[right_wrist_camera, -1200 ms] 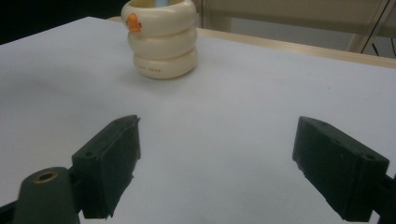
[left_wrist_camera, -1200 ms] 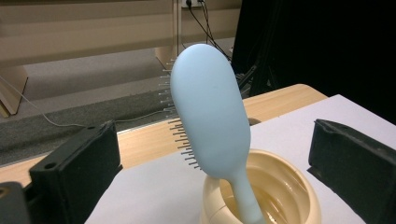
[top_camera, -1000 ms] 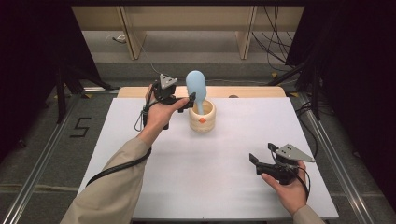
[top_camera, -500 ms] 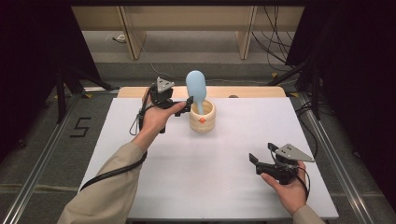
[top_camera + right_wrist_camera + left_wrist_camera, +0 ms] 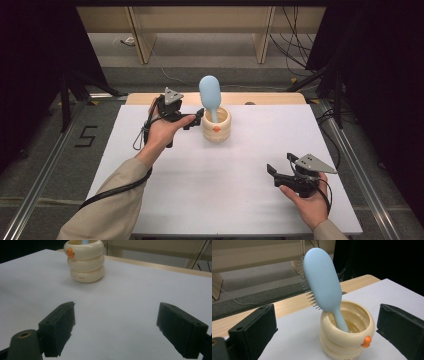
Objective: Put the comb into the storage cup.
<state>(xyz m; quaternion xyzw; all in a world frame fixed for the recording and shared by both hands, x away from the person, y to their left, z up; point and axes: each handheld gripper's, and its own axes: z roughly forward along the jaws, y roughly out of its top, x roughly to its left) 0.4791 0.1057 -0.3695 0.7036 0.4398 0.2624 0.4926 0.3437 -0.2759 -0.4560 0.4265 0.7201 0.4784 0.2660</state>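
Right gripper (image 5: 280, 172) sits nearest, low over the white table (image 5: 240, 200) at the near right corner, jaws spread wide, nothing between them. In the right gripper view it faces the cup (image 5: 85, 260) across bare tabletop, well apart from it.

Left gripper (image 5: 192, 119) is farther out, just beside the cup (image 5: 216, 125) on the cup's left side. Jaws wide apart, holding nothing; in the left gripper view the cup (image 5: 347, 332) sits between and beyond the two jaws, no contact visible.

Cup: cream, ribbed in three stacked rings, small orange knob on the side. Contents: one light blue hairbrush (image 5: 210, 95), handle down inside the cup, head sticking out above the rim.

Brush long axis near vertical, tilted back away from the left gripper, handle resting on the rim nearest that gripper. Smooth back of the head (image 5: 322, 280) faces the left gripper; bristles point away toward the far side.

Surface: white sheet over a wooden top, wood strip (image 5: 270, 97) exposed along the far edge. Beyond it, grey floor, cables, wooden legs, dark surroundings either side.
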